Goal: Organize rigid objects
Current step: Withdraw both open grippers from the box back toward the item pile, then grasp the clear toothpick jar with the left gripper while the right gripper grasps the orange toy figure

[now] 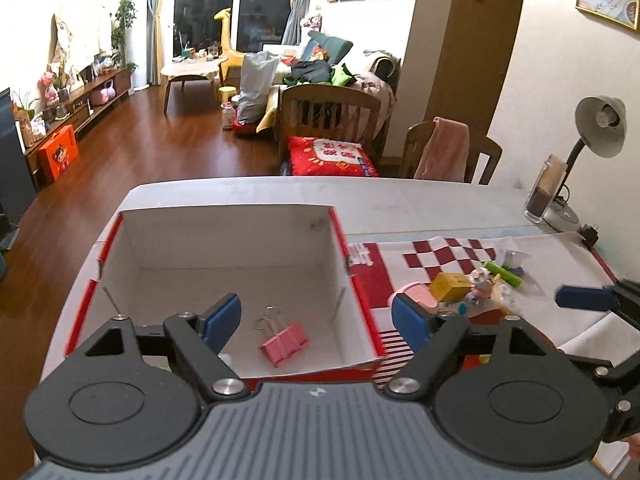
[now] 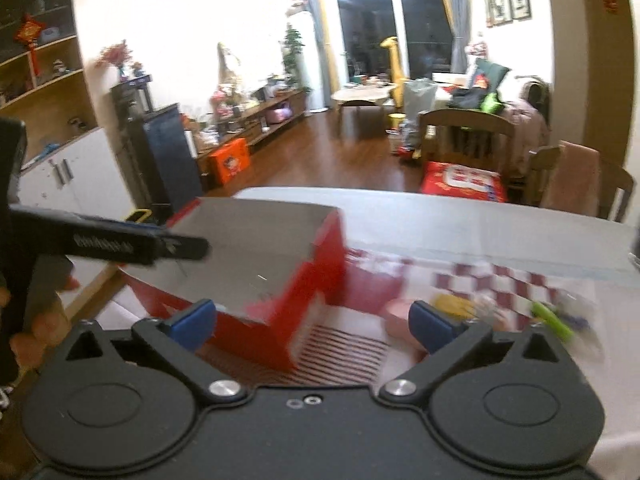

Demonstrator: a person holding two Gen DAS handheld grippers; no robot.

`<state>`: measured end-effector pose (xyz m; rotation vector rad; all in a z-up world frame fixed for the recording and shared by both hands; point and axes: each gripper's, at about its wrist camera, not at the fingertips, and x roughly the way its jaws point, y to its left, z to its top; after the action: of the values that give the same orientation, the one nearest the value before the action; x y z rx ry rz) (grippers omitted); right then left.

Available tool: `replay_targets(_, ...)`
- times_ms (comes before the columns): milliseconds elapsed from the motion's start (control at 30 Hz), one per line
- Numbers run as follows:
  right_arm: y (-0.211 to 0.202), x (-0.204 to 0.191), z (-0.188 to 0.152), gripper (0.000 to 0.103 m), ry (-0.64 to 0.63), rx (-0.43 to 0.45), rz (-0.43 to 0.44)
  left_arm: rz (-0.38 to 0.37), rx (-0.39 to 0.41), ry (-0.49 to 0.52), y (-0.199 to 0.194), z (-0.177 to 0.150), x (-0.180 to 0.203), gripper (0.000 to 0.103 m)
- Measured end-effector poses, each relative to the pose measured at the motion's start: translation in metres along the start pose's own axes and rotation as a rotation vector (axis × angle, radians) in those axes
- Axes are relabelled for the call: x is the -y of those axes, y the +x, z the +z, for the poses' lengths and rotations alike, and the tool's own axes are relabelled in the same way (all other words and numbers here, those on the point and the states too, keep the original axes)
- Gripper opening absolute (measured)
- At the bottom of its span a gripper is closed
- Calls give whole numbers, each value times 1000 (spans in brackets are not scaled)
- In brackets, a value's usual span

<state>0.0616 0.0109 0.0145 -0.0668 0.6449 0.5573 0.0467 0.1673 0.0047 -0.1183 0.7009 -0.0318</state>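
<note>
Binder clip [image 1: 285,344], pink, lies on the floor of the red cardboard box [image 1: 224,240] at the counter's left edge. Left hand-held gripper [image 1: 316,322] hangs over the box, fingers spread, holding nothing. Right hand-held gripper [image 2: 312,322] likewise spread and bare, its view blurred. Remaining pile sits on the checkered mat [image 1: 440,252] right of the box: yellow block [image 1: 450,285], green tube [image 1: 504,273], small figurine [image 1: 480,282]. Judged step: between drops. Next move calls for reaching to that pile.

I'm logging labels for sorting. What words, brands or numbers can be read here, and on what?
None can be read for certain.
Red cushion: white characters, too blurred to read.
Orange box: cartoon print, no legible words.
Left gripper side: white print, motion-blurred.
Yellow block: dark marks, too small.
</note>
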Motion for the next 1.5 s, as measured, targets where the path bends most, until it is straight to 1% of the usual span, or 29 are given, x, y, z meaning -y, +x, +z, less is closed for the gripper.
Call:
replay_targets(100, -12, 23, -19, 102, 36, -12, -36, -13, 13, 13, 3, -7, 18, 83)
replay_targets(200, -17, 43, -35, 102, 48, -38, -93, -34, -4, 25, 11, -12, 38, 83)
replay_targets(467, -23, 85, -67, 102, 50, -94, -139, -110, -62, 54, 40, -29, 99, 83)
replay_targets(533, -20, 94, -72, 99, 42, -105, -145, -135, -86, 62, 51, -32, 115, 83)
replay_targets(600, -15, 102, -76, 99, 30, -119, -152, -154, -105, 61, 61, -35, 129, 83)
replay_targets(733, 2, 117, -83, 96, 19, -154, -155, -142, -137, 71, 83, -44, 156, 83)
replay_targets(900, 22, 126, -92, 93, -10, -188, -141, -150, -172, 137, 112, -51, 184, 83)
replay_targets(967, 30, 130, -96, 90, -14, -204, -139, -154, -195, 165, 125, -53, 194, 83)
replay_targets(1000, 33, 132, -97, 89, -13, -210, -139, -159, -211, 175, 130, -53, 196, 83)
replay_targets(1067, 39, 137, -100, 85, -11, -222, -134, -189, -254, 187, 143, -55, 202, 83)
replay_targets(1133, 44, 141, -102, 84, -10, -233, -127, -192, -274, 199, 153, -57, 206, 83)
replay_targets(1200, 48, 145, -103, 84, -7, -241, -119, -192, -283, 210, 161, -58, 212, 83)
replay_targets(1300, 52, 145, -104, 84, -14, -244, -109, -215, -285, 231, 168, -57, 218, 83)
replay_targets(1400, 58, 145, -104, 78, -15, -249, -102, -215, -290, 246, 175, -56, 223, 83)
replay_targets(1500, 64, 146, -104, 77, -8, -255, -103, -221, -309, 253, 184, -56, 227, 82)
